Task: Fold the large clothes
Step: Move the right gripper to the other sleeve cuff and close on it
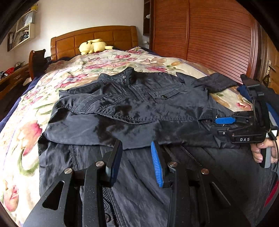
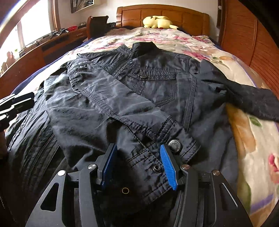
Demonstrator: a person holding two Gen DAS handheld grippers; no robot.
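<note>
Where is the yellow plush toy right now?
The yellow plush toy lies at the head of the bed, against the wooden headboard, beyond the jacket.

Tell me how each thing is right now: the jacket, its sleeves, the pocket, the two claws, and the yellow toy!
Jacket: spread on the bed, collar zipped.
Near sleeve: folded across the front.
Far sleeve: stretched out sideways.
Chest pocket: snapped shut.
Left claw: open, holding nothing.
Right claw: open around the sleeve cuff.
Yellow plush toy: lying by the headboard.
</note>
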